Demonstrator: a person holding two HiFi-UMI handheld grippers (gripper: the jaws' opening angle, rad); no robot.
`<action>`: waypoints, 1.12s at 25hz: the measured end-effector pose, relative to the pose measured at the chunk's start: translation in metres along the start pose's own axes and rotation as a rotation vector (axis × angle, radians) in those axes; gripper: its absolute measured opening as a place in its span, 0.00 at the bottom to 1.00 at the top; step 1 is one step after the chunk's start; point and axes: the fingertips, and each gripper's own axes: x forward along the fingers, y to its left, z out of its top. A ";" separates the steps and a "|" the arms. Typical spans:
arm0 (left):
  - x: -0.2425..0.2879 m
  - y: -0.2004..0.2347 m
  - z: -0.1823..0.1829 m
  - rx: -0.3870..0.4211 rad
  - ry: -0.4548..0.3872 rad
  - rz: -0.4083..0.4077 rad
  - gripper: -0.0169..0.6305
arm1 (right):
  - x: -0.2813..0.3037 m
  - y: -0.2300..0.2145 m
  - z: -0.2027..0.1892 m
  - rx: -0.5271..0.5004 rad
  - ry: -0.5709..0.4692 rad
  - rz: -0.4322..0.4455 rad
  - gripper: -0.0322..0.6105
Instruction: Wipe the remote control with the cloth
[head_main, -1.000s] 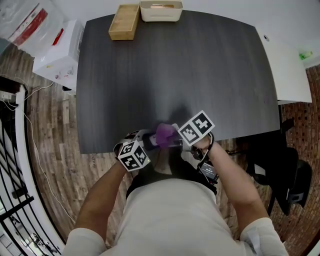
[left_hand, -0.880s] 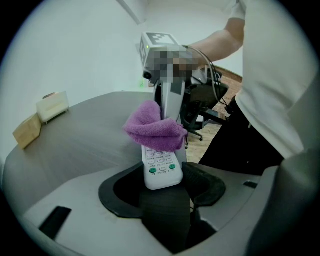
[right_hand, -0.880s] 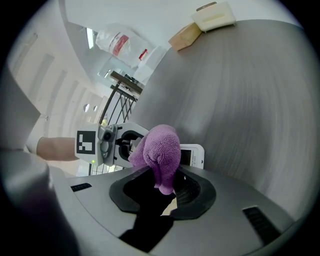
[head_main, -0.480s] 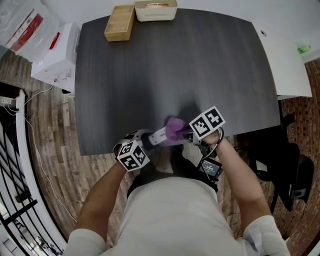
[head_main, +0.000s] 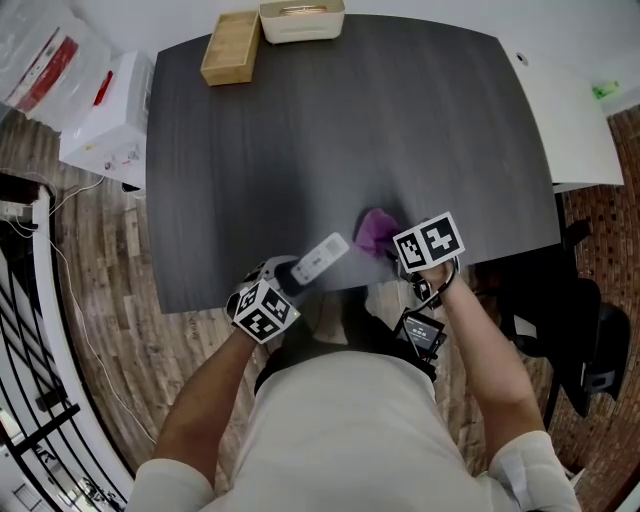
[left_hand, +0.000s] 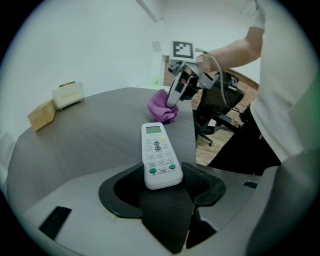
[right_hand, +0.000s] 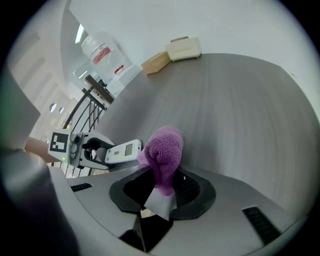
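Note:
My left gripper (head_main: 290, 277) (left_hand: 161, 182) is shut on the bottom end of a white remote control (head_main: 319, 258) (left_hand: 159, 157), whose buttons and small screen face up over the near edge of the dark table (head_main: 300, 130). To its right, my right gripper (head_main: 392, 248) (right_hand: 162, 187) is shut on a bunched purple cloth (head_main: 377, 230) (right_hand: 164, 152). Cloth and remote are apart, with a clear gap between them. The right gripper view shows the remote (right_hand: 123, 151) and left gripper (right_hand: 102, 154) off to the cloth's left.
A wooden box (head_main: 229, 47) and a white tray (head_main: 301, 20) stand at the table's far edge. A white desk (head_main: 580, 120) adjoins the table's right side, with a black chair (head_main: 590, 340) below it. A white box (head_main: 105, 115) lies on the floor at the left.
The right gripper has carried the purple cloth rightward, off the remote. One second ago the cloth covered the remote's middle; now the whole remote shows. The left gripper stayed almost still.

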 end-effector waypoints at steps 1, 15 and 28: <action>-0.001 0.009 -0.001 -0.054 0.008 0.049 0.40 | -0.001 0.001 0.003 -0.003 -0.027 -0.010 0.22; 0.005 0.006 0.024 -0.485 -0.024 0.040 0.40 | 0.043 0.059 0.044 -0.259 -0.077 -0.076 0.22; -0.036 0.056 0.036 -0.481 -0.194 0.120 0.23 | 0.034 0.047 0.059 -0.359 -0.092 -0.159 0.22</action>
